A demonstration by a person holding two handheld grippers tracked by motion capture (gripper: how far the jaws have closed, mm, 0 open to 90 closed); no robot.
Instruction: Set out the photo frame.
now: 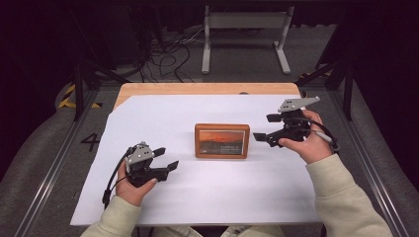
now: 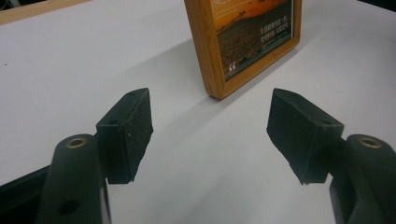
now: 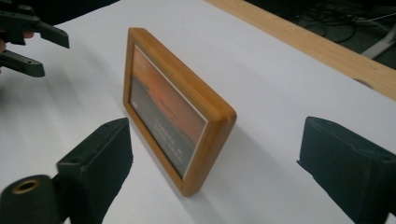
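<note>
A wooden picture frame (image 1: 222,140) with an orange sunset print stands upright at the middle of the white sheet (image 1: 212,197). My left gripper (image 1: 168,158) rests low at the front left, a short way from the frame, open with nothing between its pads. In the left gripper view the frame's lower corner (image 2: 247,42) stands ahead of the open left gripper (image 2: 210,135). My right gripper (image 1: 262,127) hovers just right of the frame, open and apart from it. The right gripper view looks along the frame (image 3: 177,116) edge-on beyond the open right gripper (image 3: 217,158).
The white sheet covers most of a wooden table, whose bare far edge (image 1: 197,89) shows behind it. Beyond the table lie floor cables (image 1: 163,54) and a white metal stand (image 1: 244,29). The left gripper (image 3: 28,42) shows far off in the right gripper view.
</note>
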